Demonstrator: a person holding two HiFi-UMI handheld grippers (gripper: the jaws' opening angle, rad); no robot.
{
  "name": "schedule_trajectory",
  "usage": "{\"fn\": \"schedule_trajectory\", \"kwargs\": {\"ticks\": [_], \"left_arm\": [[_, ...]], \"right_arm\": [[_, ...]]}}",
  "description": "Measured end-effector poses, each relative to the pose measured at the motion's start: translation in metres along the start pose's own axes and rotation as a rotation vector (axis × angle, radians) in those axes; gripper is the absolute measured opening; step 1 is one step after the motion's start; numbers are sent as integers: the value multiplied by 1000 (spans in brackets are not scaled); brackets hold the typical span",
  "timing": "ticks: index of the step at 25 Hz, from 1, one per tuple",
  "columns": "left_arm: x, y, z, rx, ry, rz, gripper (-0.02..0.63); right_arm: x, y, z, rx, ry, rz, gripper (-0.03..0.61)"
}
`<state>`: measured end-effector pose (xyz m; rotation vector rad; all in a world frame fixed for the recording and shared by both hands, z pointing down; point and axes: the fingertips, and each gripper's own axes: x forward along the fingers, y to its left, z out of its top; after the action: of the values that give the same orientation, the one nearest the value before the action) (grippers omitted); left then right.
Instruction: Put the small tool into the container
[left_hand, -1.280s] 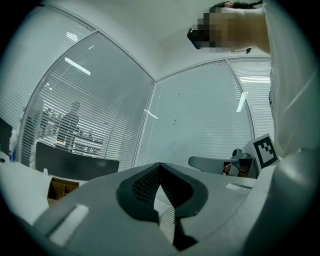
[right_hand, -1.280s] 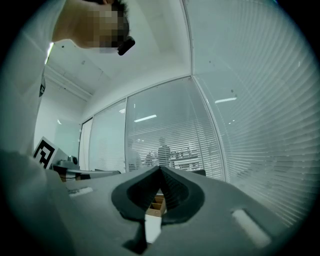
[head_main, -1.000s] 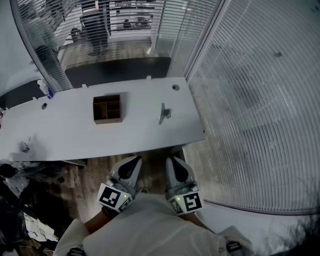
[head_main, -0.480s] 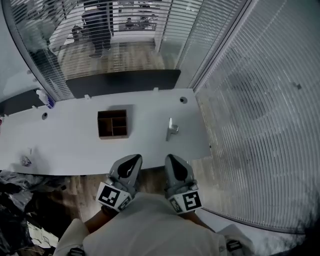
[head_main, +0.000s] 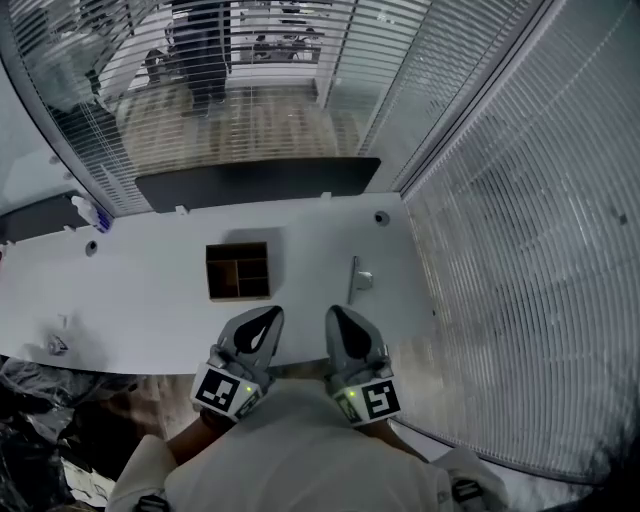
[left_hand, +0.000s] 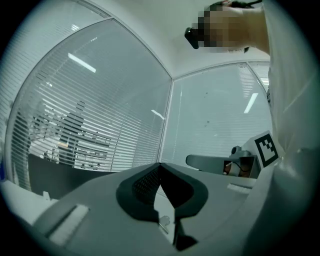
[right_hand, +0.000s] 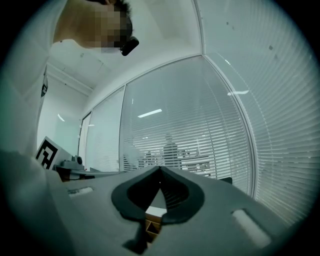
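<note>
Table (head_main: 140, 290) nearer, container (head_main: 238, 271) and small tool (head_main: 355, 280) closer

Inventory, all placed from the white table (head_main: 140, 290) you faced:
- Round cable port (head_main: 381, 217): set in its far right corner.
- Second port (head_main: 91, 248): near its far left edge.
- Dark panel (head_main: 260, 182): ran along its far edge.
- Small bottle (head_main: 88, 213): at its far left.
- Glass wall with blinds (head_main: 520, 250): to its right.
- Person standing (head_main: 205, 50): well beyond it, behind slatted glass.
- Dark clutter (head_main: 40, 400): on the floor off its near left.
</note>
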<state>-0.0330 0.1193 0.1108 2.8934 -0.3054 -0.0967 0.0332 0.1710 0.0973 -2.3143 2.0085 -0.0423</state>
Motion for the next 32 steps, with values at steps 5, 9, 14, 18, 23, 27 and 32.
{"fn": "schedule_trajectory", "kwargs": {"ticks": [5, 9, 14, 18, 23, 27, 32], "left_arm": [[5, 17, -7, -14, 22, 4, 3], [14, 20, -10, -25, 34, -2, 3], [27, 15, -1, -3, 11, -19, 3], [41, 15, -3, -27, 26, 2, 3], [50, 18, -9, -24, 46, 11, 3], [59, 15, -8, -15, 45, 9, 3], [70, 2, -4, -29, 53, -4, 3]], "right_arm": [[17, 0, -8, 2, 24, 7, 0], [25, -8, -13, 9, 47, -4, 0], [24, -28, -6, -16, 34, -23, 0], [26, -41, -3, -12, 21, -9, 0], [28, -52, 4, -41, 11, 24, 0], [29, -57, 7, -37, 9, 36, 0], [29, -63, 7, -40, 20, 45, 0]]}}
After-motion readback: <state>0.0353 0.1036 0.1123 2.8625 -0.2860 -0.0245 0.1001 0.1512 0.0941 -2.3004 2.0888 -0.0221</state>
